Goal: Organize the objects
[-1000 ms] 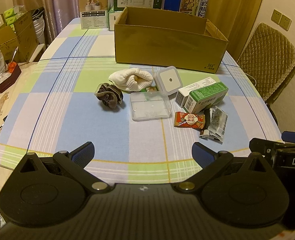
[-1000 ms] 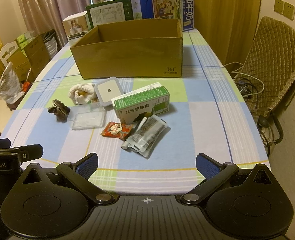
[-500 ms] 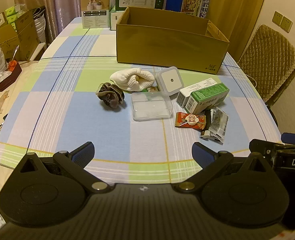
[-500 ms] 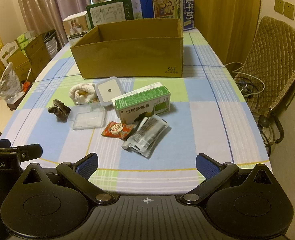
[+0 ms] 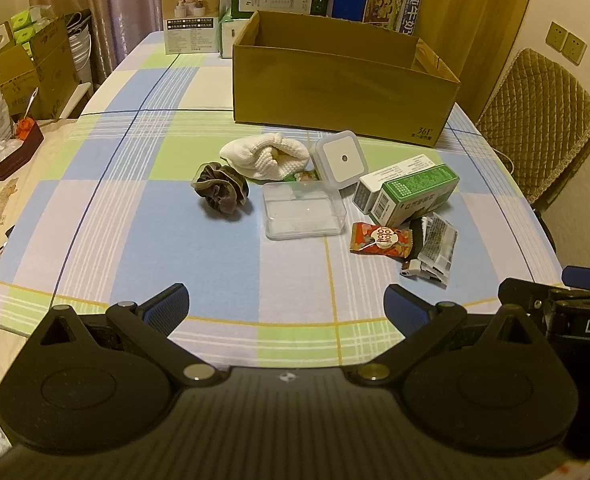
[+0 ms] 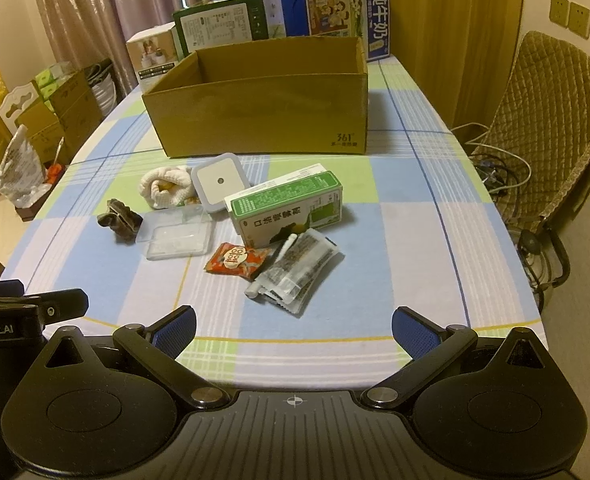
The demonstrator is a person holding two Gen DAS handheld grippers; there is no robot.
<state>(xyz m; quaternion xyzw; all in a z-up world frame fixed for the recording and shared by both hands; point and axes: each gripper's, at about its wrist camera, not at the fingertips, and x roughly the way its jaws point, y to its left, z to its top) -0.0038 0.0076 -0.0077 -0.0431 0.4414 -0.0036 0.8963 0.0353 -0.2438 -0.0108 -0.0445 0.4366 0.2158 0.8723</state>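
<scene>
Nothing has been picked up yet, so the step in hand looks like choosing a first item from the cluster at the middle of the frame and carrying it to the open cardboard box (image 5: 335, 80) in the upper centre. A sensible start is a loose outer piece: the brown scrunchie (image 5: 220, 192) lies apart on the left of the pile, while the snack packet (image 6: 237, 261) and the grey sachets (image 6: 295, 276) sit nearest the lower edge in the right view. The green carton (image 6: 287, 210) touches its neighbours, so lifting it first could drag them. The clear plastic tub (image 5: 303, 210) is slippery and wants a grip across its rim. The left gripper (image 5: 285, 306) hangs low at the bottom of its frame, level, fingers spread wide with nothing between them, above the near edge of the checked worktop (image 5: 135, 216). The right gripper (image 6: 293, 330) matches it: spread, empty, pointing straight at the pile, well short of it.
</scene>
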